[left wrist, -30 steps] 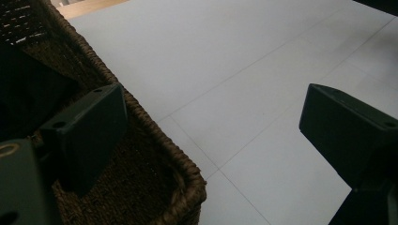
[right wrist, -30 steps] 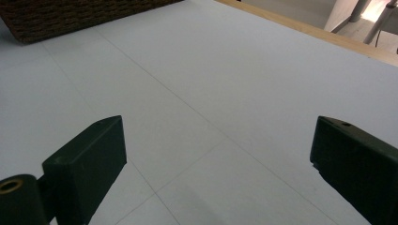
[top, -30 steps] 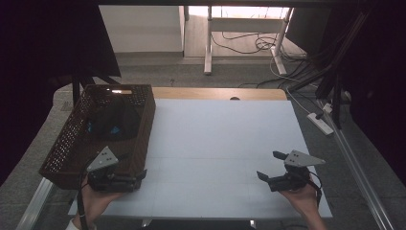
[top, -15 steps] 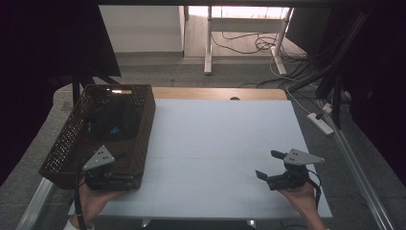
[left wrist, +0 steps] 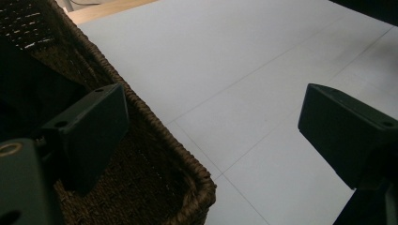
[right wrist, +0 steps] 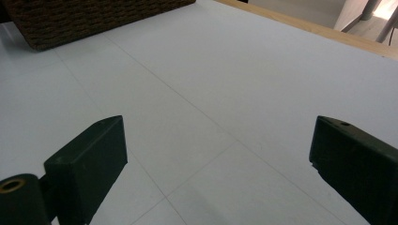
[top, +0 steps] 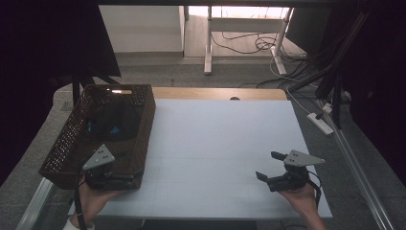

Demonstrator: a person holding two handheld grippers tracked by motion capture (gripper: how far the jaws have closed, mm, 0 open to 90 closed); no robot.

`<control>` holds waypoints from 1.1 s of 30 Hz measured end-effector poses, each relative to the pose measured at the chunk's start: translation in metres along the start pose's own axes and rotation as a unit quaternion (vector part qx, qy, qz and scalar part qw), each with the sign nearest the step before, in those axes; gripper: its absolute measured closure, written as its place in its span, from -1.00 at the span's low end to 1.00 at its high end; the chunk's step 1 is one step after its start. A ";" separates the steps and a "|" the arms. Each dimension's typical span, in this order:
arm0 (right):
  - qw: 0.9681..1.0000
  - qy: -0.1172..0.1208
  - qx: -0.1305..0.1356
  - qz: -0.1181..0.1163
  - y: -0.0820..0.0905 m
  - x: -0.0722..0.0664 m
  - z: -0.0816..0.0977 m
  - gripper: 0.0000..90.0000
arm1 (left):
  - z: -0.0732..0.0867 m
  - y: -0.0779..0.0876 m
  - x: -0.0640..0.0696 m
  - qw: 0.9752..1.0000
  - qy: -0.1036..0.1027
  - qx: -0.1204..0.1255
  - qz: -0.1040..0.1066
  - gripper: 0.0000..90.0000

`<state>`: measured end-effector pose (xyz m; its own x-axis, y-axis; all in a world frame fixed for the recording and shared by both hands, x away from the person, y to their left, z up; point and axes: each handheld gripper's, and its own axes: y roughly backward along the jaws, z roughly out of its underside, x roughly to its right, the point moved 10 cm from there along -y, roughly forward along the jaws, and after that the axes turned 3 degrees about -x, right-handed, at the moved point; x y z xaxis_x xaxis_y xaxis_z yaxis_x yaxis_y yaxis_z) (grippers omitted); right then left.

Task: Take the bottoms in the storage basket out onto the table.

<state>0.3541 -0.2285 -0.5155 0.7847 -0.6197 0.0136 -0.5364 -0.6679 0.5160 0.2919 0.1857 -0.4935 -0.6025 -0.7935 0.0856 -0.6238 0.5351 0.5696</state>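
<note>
White table (top: 220, 143), left tool (left wrist: 213, 117) wide open astride basket (left wrist: 155, 154) corner.

My left gripper (top: 125, 181) sits at the table's near left corner, jaws spread wide, my hand (top: 91, 200) wrapped around its rear. My right gripper (top: 269, 166) hovers near the near right corner, jaws also wide apart and pointing left, held from behind by my right hand (top: 300, 195).

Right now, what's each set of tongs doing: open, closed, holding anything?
Left tongs: open, empty, straddling the wicker basket near corner.
Right tongs: open, empty, over the white table.
</note>
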 end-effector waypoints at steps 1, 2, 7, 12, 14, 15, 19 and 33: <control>1.000 -0.001 0.001 0.002 0.000 0.000 0.000 -0.90 | 0.000 0.000 0.000 1.000 0.000 0.000 0.000 -0.80; 1.000 -0.002 0.001 -0.001 0.000 0.000 0.000 -0.90 | 0.000 0.001 -0.002 1.000 0.005 0.000 -0.005 -0.80; 1.000 -0.002 0.003 -0.004 -0.001 -0.001 -0.001 -0.90 | 0.000 0.003 -0.003 1.000 0.006 0.002 -0.007 -0.80; 1.000 -0.002 -0.002 -0.005 -0.003 -0.001 0.001 -0.90 | -0.001 0.004 -0.007 1.000 0.007 0.001 -0.008 -0.80; 1.000 -0.003 -0.006 -0.008 -0.003 -0.002 0.001 -0.90 | -0.001 0.004 -0.008 1.000 0.009 0.000 -0.007 -0.80; 1.000 -0.002 -0.005 -0.007 -0.003 -0.002 0.001 -0.90 | -0.001 0.003 -0.008 1.000 0.010 -0.001 -0.007 -0.80; 1.000 -0.001 -0.004 -0.007 -0.005 -0.002 0.000 -0.90 | -0.001 0.004 -0.008 1.000 0.012 -0.002 -0.005 -0.80; 1.000 -0.006 -0.006 -0.005 -0.007 0.001 0.001 -0.90 | -0.019 0.012 -0.015 1.000 0.009 -0.004 -0.016 -0.79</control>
<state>0.3586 -0.2249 -0.5203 0.7864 -0.6177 -0.0027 -0.5241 -0.6696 0.5264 0.3030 0.1983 -0.4722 -0.5737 -0.8150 0.0823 -0.6377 0.5074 0.5795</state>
